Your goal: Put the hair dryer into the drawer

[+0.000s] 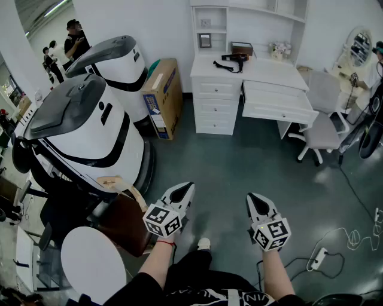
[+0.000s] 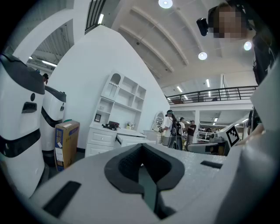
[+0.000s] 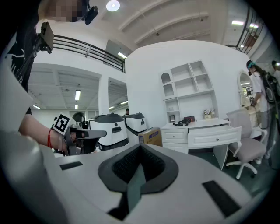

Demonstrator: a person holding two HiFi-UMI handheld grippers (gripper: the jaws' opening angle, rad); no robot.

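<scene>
Black hair dryer [image 1: 234, 59], plainest overhead

A dark grey-green floor [image 1: 239, 161] is bounded by plain white walls [image 1: 161, 24]. Against the far wall a white worktop [image 1: 269, 70] is set, with open white shelves [image 1: 251, 21] above it and a pale swivel chair [image 1: 323, 116] just beside it. A cardboard box [image 1: 163, 95] is stood to its left, next to two large white and grey machines [image 1: 90, 128]. A round white table [image 1: 93, 263] is placed at the near left. The high ceiling is lit by round lamps [image 2: 165, 3], and a railed upper gallery [image 2: 210, 94] is seen beyond.
</scene>
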